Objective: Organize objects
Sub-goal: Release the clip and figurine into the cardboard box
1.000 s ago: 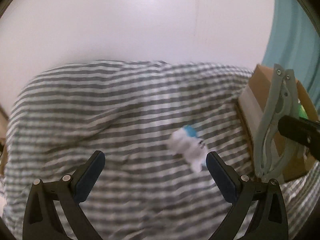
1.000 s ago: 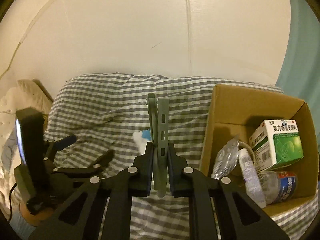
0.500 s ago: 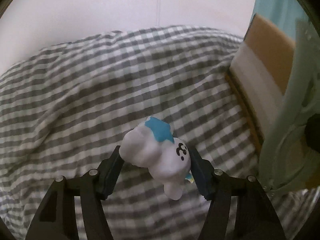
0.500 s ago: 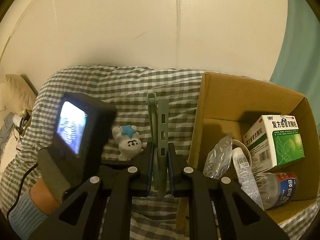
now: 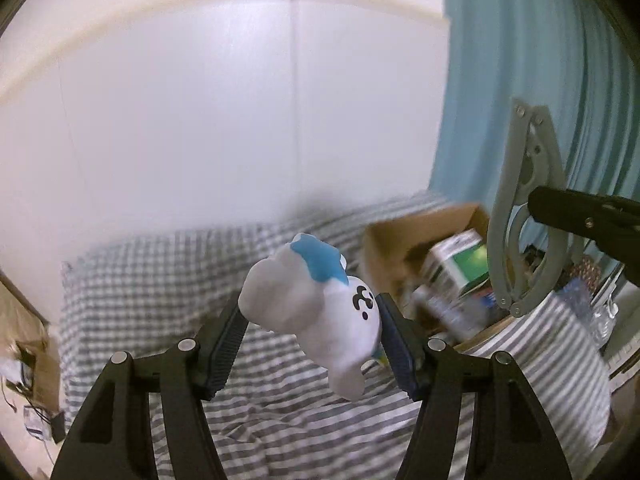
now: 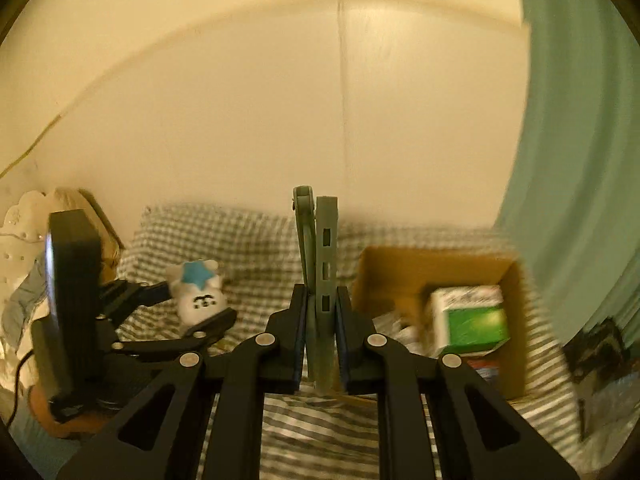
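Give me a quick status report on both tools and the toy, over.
Left tool shut on white plush toy, lifted off the checked bedding. Right tool shut on folded grey hanger. Cardboard box open; path looks unobstructed.

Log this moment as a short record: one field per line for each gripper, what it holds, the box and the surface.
left gripper: shut on the white toy
white toy: blue star on top, black face marks, lifted above the bedding
right gripper: shut on the grey folding hanger
grey folding hanger: folded flat, standing upright between the fingers
cardboard box: open, on the bed to the right; green and white carton inside, other contents blurred
surface: checked bedding against a pale wall
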